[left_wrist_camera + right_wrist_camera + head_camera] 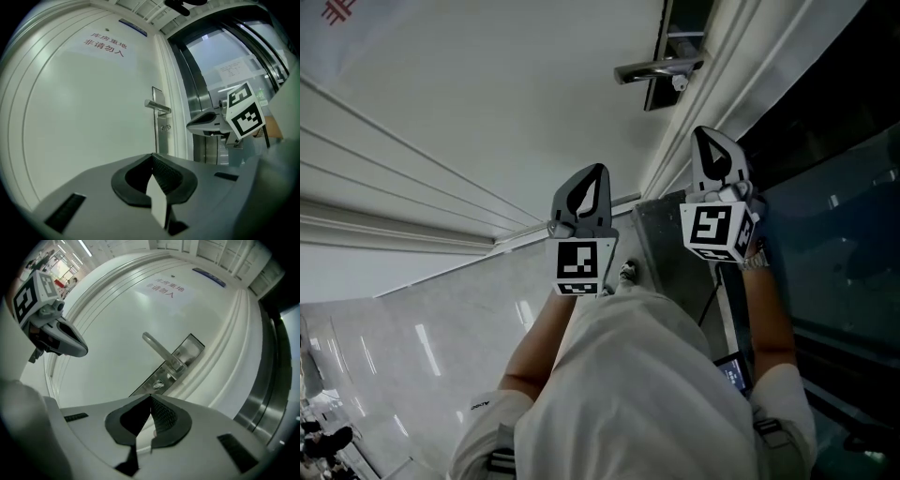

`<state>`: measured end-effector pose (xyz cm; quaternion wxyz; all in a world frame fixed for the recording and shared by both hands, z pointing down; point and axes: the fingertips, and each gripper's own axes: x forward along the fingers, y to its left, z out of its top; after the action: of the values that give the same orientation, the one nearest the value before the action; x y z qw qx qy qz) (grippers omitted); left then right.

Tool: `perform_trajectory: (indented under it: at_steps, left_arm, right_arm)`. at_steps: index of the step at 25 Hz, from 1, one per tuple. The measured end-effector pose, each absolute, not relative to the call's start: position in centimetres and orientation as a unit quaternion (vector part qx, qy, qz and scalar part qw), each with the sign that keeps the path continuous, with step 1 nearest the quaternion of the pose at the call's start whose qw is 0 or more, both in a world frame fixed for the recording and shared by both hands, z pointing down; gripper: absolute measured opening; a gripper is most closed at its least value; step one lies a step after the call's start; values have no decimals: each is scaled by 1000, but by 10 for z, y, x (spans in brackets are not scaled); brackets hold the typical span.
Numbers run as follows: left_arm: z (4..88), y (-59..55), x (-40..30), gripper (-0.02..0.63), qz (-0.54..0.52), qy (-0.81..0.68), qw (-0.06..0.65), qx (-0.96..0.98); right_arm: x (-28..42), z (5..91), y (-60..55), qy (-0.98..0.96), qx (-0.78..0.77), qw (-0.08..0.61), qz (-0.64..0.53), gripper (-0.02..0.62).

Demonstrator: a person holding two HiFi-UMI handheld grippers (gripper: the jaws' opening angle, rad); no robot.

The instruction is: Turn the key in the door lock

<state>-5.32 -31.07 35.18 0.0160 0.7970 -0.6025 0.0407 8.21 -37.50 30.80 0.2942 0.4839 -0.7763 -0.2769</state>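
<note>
The white door carries a silver lever handle on a long metal lock plate. Just below the handle, a small key sits in the lock cylinder. My right gripper is shut and holds nothing; it points at the lock from a short way off and is rolled to one side. To its left and level with it, my left gripper faces the door panel, also shut and holding nothing. Neither gripper touches the door, the handle or the key.
A dark metal-and-glass frame runs along the door's lock side. Red characters and a blue plaque mark the door higher up. The person's pale-shirted torso fills the lower head view, above a glossy tiled floor.
</note>
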Motion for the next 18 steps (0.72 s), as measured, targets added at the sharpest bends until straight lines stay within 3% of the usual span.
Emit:
perform_trajectory:
  at_steps: [7,11,18]
  left_arm:
    - [346,-326,-46,8,42,-617,6,786]
    - [347,-327,-45,8,43,-627,4,778]
    - [350,-330,-51,8,50,-640,6,767]
  right_arm:
    - [64,303,-410,-743,425,354,-376,12]
    - [58,313,-422,-722,398,392,-408,118]
    - [46,311,-439,-674,390,405,-479,121]
